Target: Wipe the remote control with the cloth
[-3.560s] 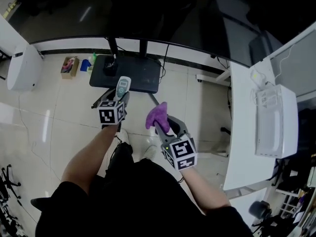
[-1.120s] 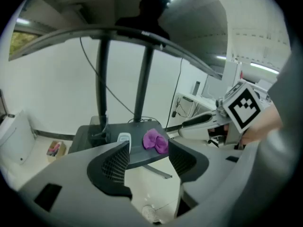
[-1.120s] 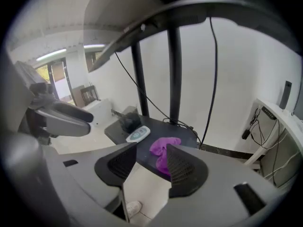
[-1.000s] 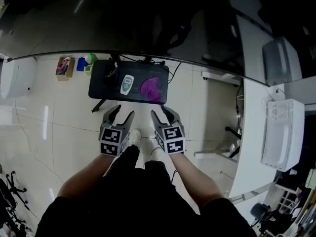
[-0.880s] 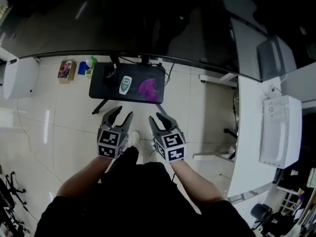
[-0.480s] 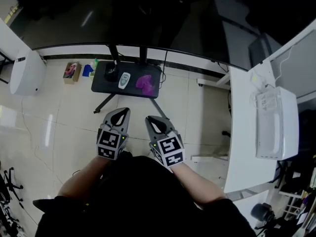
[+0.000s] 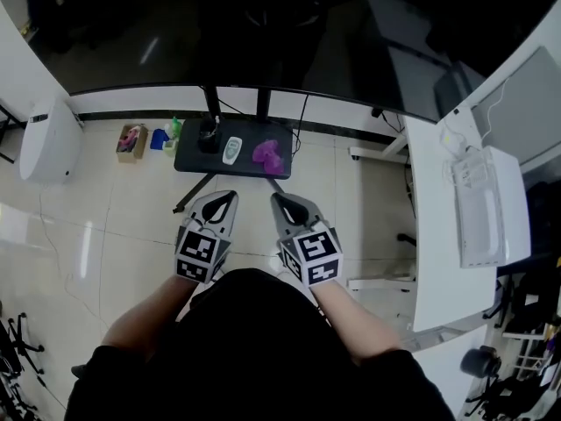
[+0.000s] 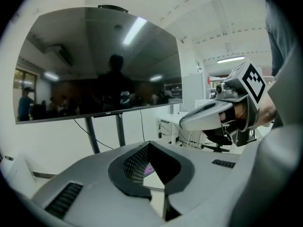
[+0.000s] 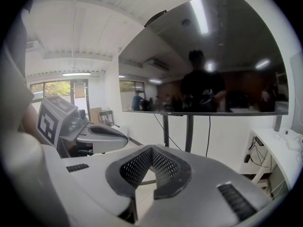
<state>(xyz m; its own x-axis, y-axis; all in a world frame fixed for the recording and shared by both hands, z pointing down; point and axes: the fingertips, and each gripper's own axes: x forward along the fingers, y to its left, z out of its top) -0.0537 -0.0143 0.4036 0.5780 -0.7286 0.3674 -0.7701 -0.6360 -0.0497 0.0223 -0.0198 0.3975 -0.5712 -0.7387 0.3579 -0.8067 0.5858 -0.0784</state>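
At the far left of the head view a white unit (image 7: 44, 139) stands on the floor, its edge cut off by the frame. Right of it sit a small box (image 7: 131, 140) and some bottles (image 7: 166, 132), too small for me to read.

Next comes the low black worktop (image 7: 245, 168), upper middle of the frame, under the big dark screen (image 7: 263, 33). A dark lump at its left end I cannot identify. The remote (image 7: 231, 150) lies flat on the worktop, and the purple cloth (image 7: 267, 153) is bunched just to its right. Whether the two touch I cannot tell at this size.

Both of my grippers hang lower in the frame, well apart from the worktop. The left gripper (image 7: 221, 198) has its fingers fully together with nothing in them. Its own view shows them meeting at the tips, and they block almost all of the worktop. Only a purple sliver of cloth shows through the gap behind the tips.

The right gripper (image 7: 282, 202) is beside it, the two near each other but not touching. Its fingers have just been closing and now meet, with nothing between them. In its own view they hide the worktop, remote and cloth.

My dark torso covers the bottom of the head view. At the right a white desk (image 7: 438, 235) carries a white machine (image 7: 486, 209), and the desk's far side is cut off.
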